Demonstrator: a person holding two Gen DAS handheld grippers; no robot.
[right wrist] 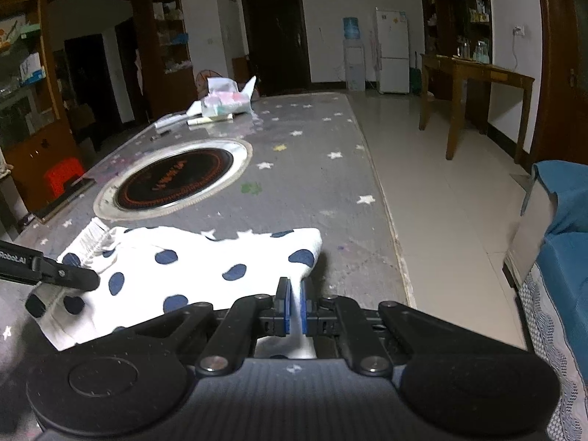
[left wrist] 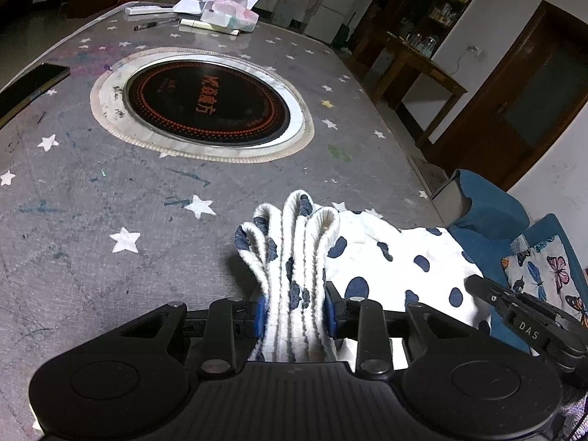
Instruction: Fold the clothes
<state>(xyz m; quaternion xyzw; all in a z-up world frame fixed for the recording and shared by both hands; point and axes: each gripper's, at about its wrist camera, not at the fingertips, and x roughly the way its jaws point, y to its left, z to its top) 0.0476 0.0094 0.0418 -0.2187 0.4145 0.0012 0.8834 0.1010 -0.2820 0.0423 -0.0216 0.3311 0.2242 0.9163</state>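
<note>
the polka-dot garment (right wrist: 205,268) lies bunched at the near end of the table (left wrist: 92,191), short of the round inset cooktop (left wrist: 205,108); judging by its rumpled, uneven shape, folding looks barely begun, with flattening and the tidy folds left to do. the left hand-held gripper (left wrist: 294,308) is clenched around several gathered ribbed layers of one edge. the right hand-held gripper (right wrist: 293,307) is pinched nearly closed on a thin edge at the opposite corner.
</note>
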